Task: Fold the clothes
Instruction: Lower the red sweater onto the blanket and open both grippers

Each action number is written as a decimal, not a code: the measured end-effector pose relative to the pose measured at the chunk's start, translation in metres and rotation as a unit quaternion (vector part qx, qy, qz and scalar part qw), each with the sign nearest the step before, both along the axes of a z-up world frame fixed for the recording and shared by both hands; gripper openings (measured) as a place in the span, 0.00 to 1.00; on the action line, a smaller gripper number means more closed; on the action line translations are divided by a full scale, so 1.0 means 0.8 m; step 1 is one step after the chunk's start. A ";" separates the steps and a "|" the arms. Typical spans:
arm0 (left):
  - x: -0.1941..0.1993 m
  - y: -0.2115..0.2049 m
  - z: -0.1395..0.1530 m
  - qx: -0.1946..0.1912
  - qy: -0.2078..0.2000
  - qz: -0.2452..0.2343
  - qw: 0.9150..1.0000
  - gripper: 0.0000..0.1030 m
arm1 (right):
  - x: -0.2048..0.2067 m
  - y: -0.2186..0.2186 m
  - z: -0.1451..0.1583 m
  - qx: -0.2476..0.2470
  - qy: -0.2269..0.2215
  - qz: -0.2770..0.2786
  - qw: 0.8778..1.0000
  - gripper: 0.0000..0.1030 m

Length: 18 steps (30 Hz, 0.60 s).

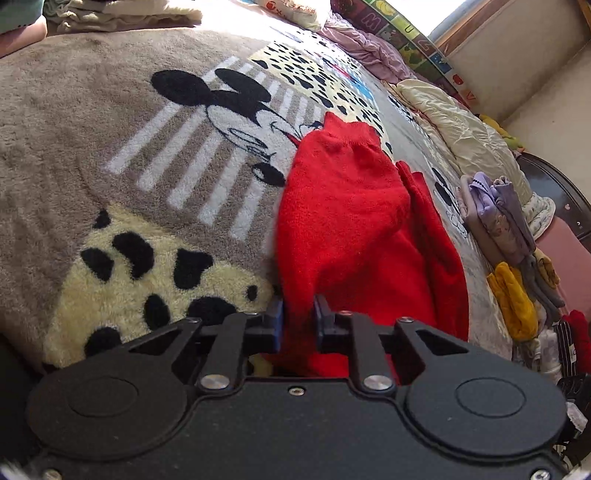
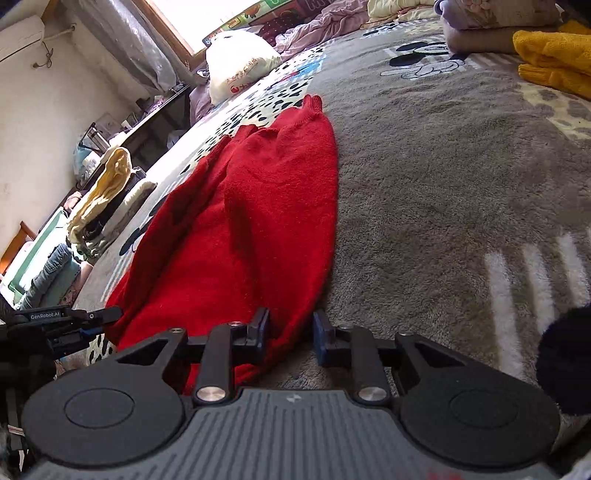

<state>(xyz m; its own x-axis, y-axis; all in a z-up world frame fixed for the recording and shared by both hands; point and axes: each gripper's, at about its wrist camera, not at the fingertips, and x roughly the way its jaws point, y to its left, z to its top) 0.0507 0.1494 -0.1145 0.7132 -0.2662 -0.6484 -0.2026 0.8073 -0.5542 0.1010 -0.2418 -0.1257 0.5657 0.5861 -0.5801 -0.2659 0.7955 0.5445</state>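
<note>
Cartoon blanket (image 1: pixel 92 122), red sweater (image 1: pixel 343 221), perhaps folded

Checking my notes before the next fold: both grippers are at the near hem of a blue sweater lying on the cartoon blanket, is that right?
The colour is wrong: the sweater is red, as both wrist views show. The left gripper and right gripper are at its near hem on the cartoon blanket.

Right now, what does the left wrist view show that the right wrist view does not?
Only the left view shows the big mouse face on the blanket and the purple clothes stacked at the bed edge. Only the right view shows the white bag, the air conditioner and the left gripper seen from the side. Both show the red sweater lying on the blanket, with fingers at its near edge.
</note>
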 end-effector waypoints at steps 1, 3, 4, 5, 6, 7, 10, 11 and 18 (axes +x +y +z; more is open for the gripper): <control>-0.006 0.005 0.001 -0.010 -0.006 0.010 1.000 0.32 | -0.006 -0.003 0.001 -0.001 -0.004 -0.004 1.000 0.33; -0.007 0.017 0.005 -0.038 -0.020 0.025 0.999 0.49 | -0.004 -0.007 0.007 0.017 -0.020 -0.016 1.000 0.44; -0.003 0.022 0.007 -0.043 -0.026 0.032 0.998 0.50 | -0.002 -0.009 0.010 0.027 -0.029 -0.022 0.999 0.52; 0.001 0.027 0.009 -0.048 -0.031 0.039 0.998 0.50 | 0.004 -0.009 0.010 0.034 -0.032 -0.027 0.999 0.55; 0.010 0.030 0.010 -0.048 -0.034 0.041 0.997 0.50 | 0.014 -0.009 0.008 0.040 -0.031 -0.031 0.998 0.55; 0.020 0.033 0.012 -0.047 -0.038 0.044 0.997 0.50 | 0.025 -0.010 0.005 0.050 -0.027 -0.035 0.998 0.55; 0.054 0.036 0.007 -0.047 -0.033 0.028 0.998 0.50 | 0.058 -0.017 -0.008 0.084 -0.005 -0.047 0.995 0.55; 0.067 0.035 0.004 -0.046 -0.029 0.021 0.998 0.50 | 0.068 -0.019 -0.011 0.090 0.002 -0.051 0.995 0.55; 0.147 0.037 0.004 -0.029 -0.033 -0.040 0.998 0.48 | 0.144 -0.018 -0.021 0.106 0.012 -0.053 0.993 0.52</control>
